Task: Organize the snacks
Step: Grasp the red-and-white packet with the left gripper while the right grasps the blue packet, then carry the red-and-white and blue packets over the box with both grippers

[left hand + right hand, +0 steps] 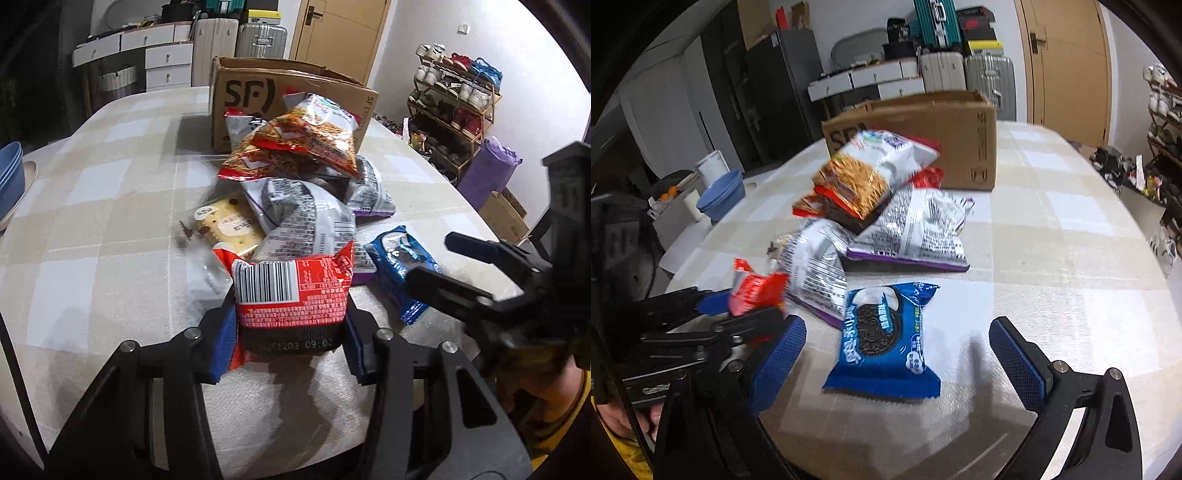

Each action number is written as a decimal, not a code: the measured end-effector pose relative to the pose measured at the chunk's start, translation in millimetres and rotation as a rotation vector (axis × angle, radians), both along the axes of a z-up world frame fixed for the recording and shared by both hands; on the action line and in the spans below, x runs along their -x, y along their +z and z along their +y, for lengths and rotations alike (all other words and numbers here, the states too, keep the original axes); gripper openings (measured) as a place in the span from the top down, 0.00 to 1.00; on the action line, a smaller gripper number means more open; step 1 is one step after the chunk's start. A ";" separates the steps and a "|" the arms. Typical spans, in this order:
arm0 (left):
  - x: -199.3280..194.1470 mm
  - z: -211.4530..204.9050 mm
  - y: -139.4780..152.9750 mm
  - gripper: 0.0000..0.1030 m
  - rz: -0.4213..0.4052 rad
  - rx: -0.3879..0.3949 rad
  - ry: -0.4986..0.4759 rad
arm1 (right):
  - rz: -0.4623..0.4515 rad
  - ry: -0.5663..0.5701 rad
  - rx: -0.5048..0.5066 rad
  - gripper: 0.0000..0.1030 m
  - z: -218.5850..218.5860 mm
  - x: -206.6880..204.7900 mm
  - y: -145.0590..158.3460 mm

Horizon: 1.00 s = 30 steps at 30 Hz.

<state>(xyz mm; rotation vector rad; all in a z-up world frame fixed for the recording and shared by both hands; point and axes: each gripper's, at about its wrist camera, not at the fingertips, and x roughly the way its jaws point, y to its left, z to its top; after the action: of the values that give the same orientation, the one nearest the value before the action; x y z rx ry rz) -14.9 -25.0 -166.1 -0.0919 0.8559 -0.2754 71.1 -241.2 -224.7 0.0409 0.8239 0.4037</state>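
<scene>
We hold a red packet in our left gripper and hover our right one, spread, over a blue packet near the box.

The table (92,192) carries the box (258,99) at its far side, and a heap of snack bags (306,177) leans against the box's near face. The blue packet (886,336) lies flat on the cloth, nearer us than the heap and well short of the box. Our left gripper (291,325) points level toward the box, its fingers clamped on the red packet (291,291), which stands upright between them. Our right gripper (897,354) tilts down toward the table, its fingers wide apart either side of the blue packet, not touching it.
</scene>
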 end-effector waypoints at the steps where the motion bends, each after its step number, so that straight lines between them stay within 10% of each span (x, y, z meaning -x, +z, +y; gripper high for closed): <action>1: -0.5 2.0 -0.5 0.56 0.000 0.004 0.003 | 0.010 0.006 0.005 0.06 2.1 -2.4 -2.4; 13: 6.1 10.2 -3.0 0.56 0.001 0.027 0.001 | -0.007 0.046 0.129 0.54 23.7 -2.6 -7.3; 30: 12.7 9.3 9.7 0.56 -0.017 0.019 0.013 | -0.062 0.044 -0.042 0.56 -5.7 18.2 21.1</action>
<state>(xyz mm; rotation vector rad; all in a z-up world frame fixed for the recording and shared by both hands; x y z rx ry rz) -27.7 -15.6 -156.4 -0.1125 0.8352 -0.2713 52.8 -246.9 -203.6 0.0490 0.7564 0.4620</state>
